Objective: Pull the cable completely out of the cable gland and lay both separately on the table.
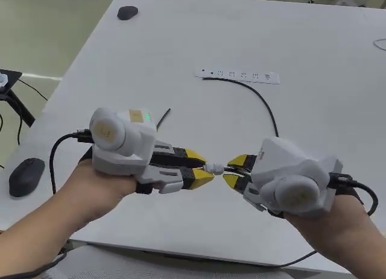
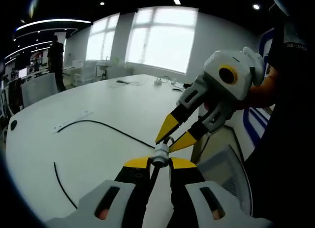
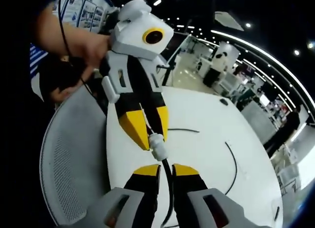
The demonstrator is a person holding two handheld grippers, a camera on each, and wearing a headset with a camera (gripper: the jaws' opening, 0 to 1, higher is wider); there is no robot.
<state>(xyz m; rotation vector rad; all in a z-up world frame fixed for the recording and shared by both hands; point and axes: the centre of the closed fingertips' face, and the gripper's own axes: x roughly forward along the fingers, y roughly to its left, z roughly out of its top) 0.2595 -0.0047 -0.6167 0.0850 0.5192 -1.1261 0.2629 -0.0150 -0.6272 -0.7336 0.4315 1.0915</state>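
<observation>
Grippers tip to tip above the table's (image 1: 211, 38) near edge, with the gland (image 1: 214, 168) and cable (image 3: 169, 181) held between them.
Left gripper (image 1: 208, 170) is clamped on the white gland. Right gripper (image 1: 232, 170) pinches the black cable just beside it. The cable runs through the gland, and both are in the air, off the table.

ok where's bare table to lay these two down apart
Bare table right of the power strip and its cord, and left of it toward the far mouse. Crowded near edge: left gripper on cable gland, right gripper on cable.
</observation>
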